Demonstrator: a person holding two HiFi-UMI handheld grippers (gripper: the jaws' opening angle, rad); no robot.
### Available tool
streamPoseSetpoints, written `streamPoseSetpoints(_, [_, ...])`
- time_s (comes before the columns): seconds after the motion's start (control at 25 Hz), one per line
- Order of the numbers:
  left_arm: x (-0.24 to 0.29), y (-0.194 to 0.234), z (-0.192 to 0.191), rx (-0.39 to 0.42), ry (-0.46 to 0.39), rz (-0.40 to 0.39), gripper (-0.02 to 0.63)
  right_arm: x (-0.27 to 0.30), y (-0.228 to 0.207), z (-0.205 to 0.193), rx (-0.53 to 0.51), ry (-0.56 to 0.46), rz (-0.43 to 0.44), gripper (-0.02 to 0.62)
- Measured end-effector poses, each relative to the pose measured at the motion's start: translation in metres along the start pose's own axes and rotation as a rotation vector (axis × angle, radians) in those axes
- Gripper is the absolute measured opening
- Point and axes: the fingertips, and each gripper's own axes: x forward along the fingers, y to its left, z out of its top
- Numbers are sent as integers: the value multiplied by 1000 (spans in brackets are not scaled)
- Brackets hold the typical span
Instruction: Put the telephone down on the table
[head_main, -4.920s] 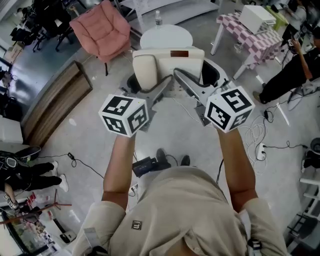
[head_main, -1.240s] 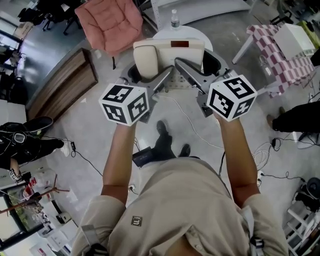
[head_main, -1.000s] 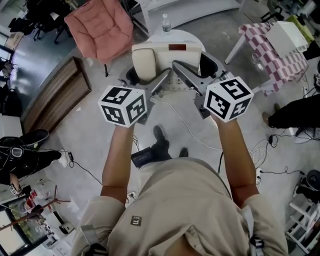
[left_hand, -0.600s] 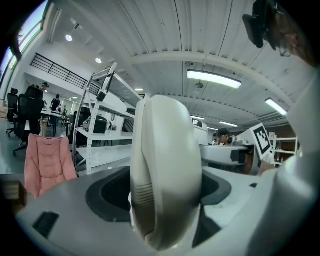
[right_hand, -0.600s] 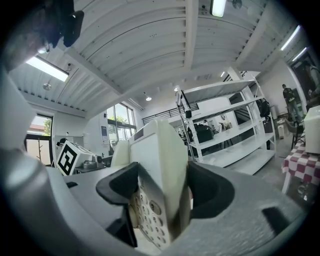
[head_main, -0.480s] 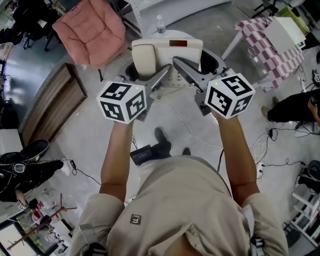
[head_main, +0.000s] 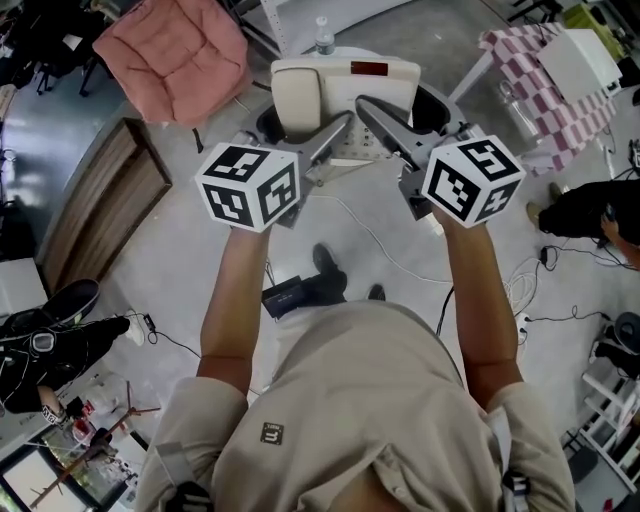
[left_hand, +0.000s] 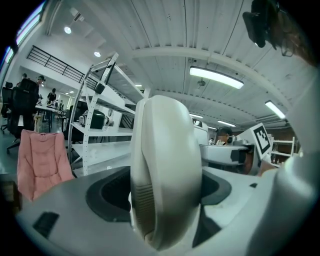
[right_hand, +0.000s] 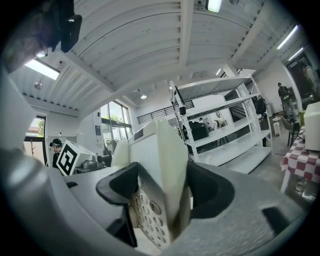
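- The telephone (head_main: 345, 95) hangs in the air, carried between both grippers.
- The left gripper (head_main: 332, 130) clamps the telephone's handset side.
- The right gripper (head_main: 378, 118) clamps its keypad side.
- A bottle (head_main: 323, 35) stands just beyond the telephone.

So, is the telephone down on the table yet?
No, telephone held up: left gripper clamps its handset end, right gripper its keypad side, floor visible below.

The telephone (head_main: 345, 95) fills the fingers of the left gripper (left_hand: 165, 200) and right gripper (right_hand: 162, 200) and covers most of the round bench (head_main: 350, 53) beyond. A bottle (head_main: 323, 35) occupies its far edge. A pink chair (head_main: 175, 50) and a checkered bench (head_main: 530, 55) flank it, with open floor (head_main: 200, 200) between.
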Motion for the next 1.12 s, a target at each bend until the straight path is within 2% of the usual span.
streamPoseSetpoints(0.32, [13,42,13,-10,6,-38,364,43,-8,9,-7,16,-38,291])
streamPoseSetpoints(0.64, [0,104,28,-11,-14,-54,362,105,12,16,-35,21,-51,293])
streamPoseSetpoints(1.12, [-23,141,43,-3,-53,12,362,144,36,26,-63,24,24,293])
